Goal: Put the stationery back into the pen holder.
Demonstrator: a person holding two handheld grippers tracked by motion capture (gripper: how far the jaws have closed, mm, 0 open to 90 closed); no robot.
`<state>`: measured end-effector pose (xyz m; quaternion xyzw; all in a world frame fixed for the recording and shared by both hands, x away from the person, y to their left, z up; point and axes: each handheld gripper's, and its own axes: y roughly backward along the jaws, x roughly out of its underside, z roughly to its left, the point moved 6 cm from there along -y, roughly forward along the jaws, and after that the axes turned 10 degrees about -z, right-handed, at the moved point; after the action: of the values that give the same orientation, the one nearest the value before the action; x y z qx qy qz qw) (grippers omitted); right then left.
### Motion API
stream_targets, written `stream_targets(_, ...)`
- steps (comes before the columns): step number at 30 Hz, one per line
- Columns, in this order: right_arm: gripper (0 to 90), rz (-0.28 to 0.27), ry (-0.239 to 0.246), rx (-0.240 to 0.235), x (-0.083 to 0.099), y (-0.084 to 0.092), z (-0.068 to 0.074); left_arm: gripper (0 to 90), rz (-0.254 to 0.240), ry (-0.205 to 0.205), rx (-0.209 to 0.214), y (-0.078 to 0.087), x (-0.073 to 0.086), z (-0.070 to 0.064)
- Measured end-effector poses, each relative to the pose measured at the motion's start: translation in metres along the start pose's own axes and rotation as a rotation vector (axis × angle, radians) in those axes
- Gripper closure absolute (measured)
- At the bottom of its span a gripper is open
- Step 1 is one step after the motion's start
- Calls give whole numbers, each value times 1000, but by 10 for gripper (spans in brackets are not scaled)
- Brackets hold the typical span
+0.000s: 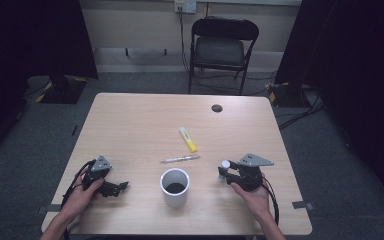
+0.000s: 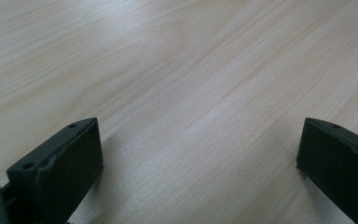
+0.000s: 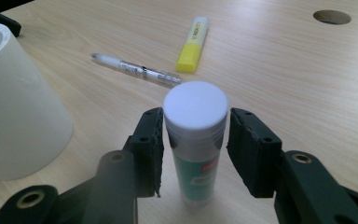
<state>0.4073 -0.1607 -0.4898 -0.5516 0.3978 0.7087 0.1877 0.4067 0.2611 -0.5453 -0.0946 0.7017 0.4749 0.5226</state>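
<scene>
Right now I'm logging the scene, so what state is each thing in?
Glue stick: upright, capped, between the right tool's jaws, small gaps either side.
Left tool: open, nothing between its jaws.
Cup: upright.
Pen: lying flat.
Highlighter: lying flat, capped.

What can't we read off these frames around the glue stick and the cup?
- Glue stick label: right gripper view, print too small and half turned away.
- Right gripper pads: a gap shows on each side; the far sides are hidden by the stick.
- White cup contents: high view, inside dark and tiny.
- Pen print: too small.
- Left gripper: jaws cut off by the bottom edge.
</scene>
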Motion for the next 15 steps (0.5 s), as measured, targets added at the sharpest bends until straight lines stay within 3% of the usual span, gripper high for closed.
stream_targets(8,574,65,-30,-21,15,-8,-3,0,0,-4,-2,0,0,0)
stream_targets(15,609,83,-5,-10,18,-11,-3,0,0,-4,-2,0,0,0)
